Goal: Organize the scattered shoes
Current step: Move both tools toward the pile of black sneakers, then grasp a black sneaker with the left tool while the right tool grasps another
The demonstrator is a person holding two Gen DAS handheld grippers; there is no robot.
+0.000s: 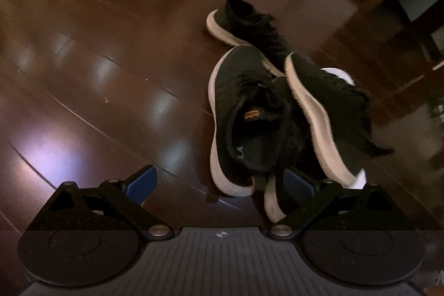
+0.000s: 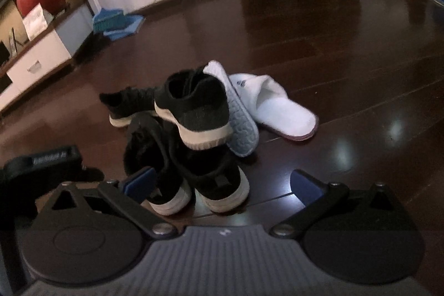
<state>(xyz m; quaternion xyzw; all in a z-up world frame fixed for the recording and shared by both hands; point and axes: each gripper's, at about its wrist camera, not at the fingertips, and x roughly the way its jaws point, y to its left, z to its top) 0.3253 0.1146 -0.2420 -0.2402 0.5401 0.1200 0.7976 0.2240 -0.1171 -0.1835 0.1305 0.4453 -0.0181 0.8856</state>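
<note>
Now I hold both grippers, left (image 1: 219, 182) and right (image 2: 222, 185), with fingers spread wide and gripping nothing, just above the black sneakers (image 2: 191, 107) piled beside a white slipper (image 2: 277, 104) on the dark wooden floor (image 2: 347, 46).

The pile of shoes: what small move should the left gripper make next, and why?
Probably ease the left gripper forward to the heel of the upright black sneaker. Both grippers are open and empty, and that heel lies just ahead of the left fingers, with its collar exposed. The tilted sneaker rests on others, so moving it first might tumble the pile.
</note>
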